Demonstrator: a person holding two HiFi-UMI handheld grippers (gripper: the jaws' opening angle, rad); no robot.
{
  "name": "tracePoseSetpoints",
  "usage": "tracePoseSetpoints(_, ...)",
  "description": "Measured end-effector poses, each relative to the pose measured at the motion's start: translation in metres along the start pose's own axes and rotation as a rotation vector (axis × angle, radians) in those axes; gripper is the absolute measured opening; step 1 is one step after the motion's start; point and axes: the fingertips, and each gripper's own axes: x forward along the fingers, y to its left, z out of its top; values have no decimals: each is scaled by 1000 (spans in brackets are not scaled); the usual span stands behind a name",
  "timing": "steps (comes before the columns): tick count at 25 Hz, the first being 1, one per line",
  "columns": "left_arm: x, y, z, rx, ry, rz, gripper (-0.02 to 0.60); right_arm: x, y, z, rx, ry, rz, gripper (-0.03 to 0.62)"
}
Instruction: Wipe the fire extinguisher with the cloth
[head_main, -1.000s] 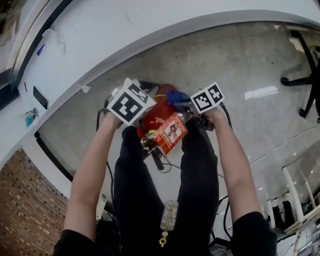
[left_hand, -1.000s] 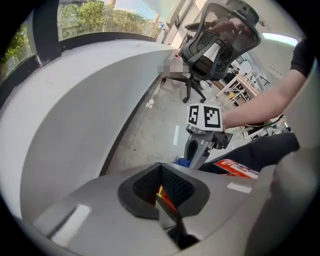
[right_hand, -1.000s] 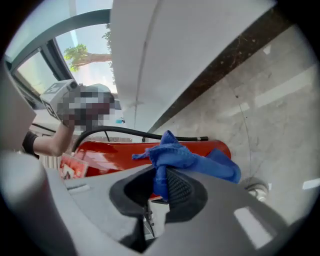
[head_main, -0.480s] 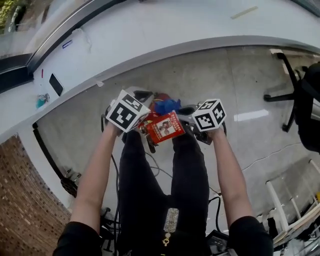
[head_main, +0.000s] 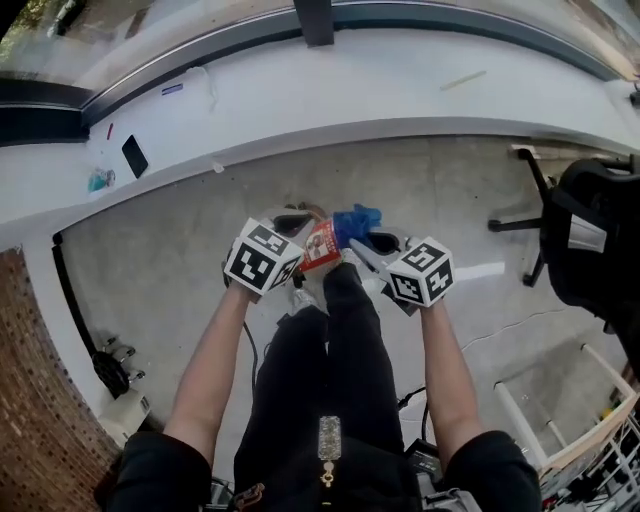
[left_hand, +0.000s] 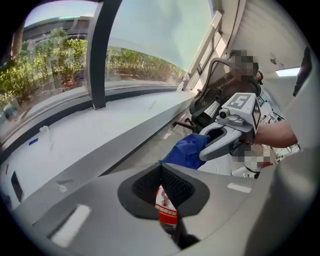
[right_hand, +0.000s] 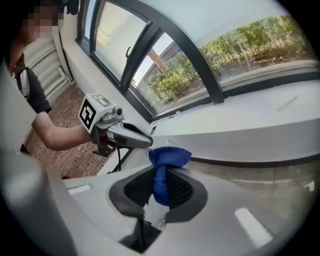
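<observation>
In the head view my left gripper (head_main: 298, 228) is shut on a red-and-white tag (head_main: 321, 246), which also shows pinched between its jaws in the left gripper view as the tag (left_hand: 165, 210). My right gripper (head_main: 366, 243) is shut on a blue cloth (head_main: 357, 221). The cloth bunches above its jaws in the right gripper view (right_hand: 168, 157). Both grippers are held up close together over the person's black-trousered legs, cloth and tag almost touching. The fire extinguisher's red body is not visible in any view.
A white window ledge (head_main: 330, 80) curves across the top, with a dark phone-like slab (head_main: 134, 155) and a small teal item (head_main: 98, 180) on it. An office chair (head_main: 590, 240) stands at right. Brick wall (head_main: 40, 400) at lower left, cables and a white rack (head_main: 560, 410) on the floor.
Both grippers have risen toward the head camera, carrying the tag and the cloth. The red extinguisher body seen under them earlier has dropped out of sight. More of the ledge shows.
</observation>
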Motion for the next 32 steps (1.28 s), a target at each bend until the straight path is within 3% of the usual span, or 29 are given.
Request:
tracePoseSetpoints(6, -45, -36, 12, 0, -123, 47, 8, -41, 46, 31, -72, -122, -67, 46)
tracePoseSetpoints(10, -97, -66, 14, -29, -234, 73, 8, -69, 106, 52, -169, -209, -121, 47)
tracePoseSetpoints(14, -160, -102, 30, 20, -354, 93, 8, -103, 169, 77, -335, -260, -166, 48)
tracePoseSetpoints(19, -246, -155, 39, 50, -481, 74, 8, -159, 253, 98, -423, -380, -206, 48)
tracePoseSetpoints(23, -298, -199, 53, 99, -556, 92, 8, -207, 304, 112, -491, -454, -247, 48)
tracePoseSetpoints(28, -327, -249, 63, 125, -605, 102, 8, -254, 342, 125, -589, -559, -346, 48)
tracePoseSetpoints(32, -340, -282, 75, 134, -643, 182, 8, -281, 359, 114, -604, -589, -317, 48)
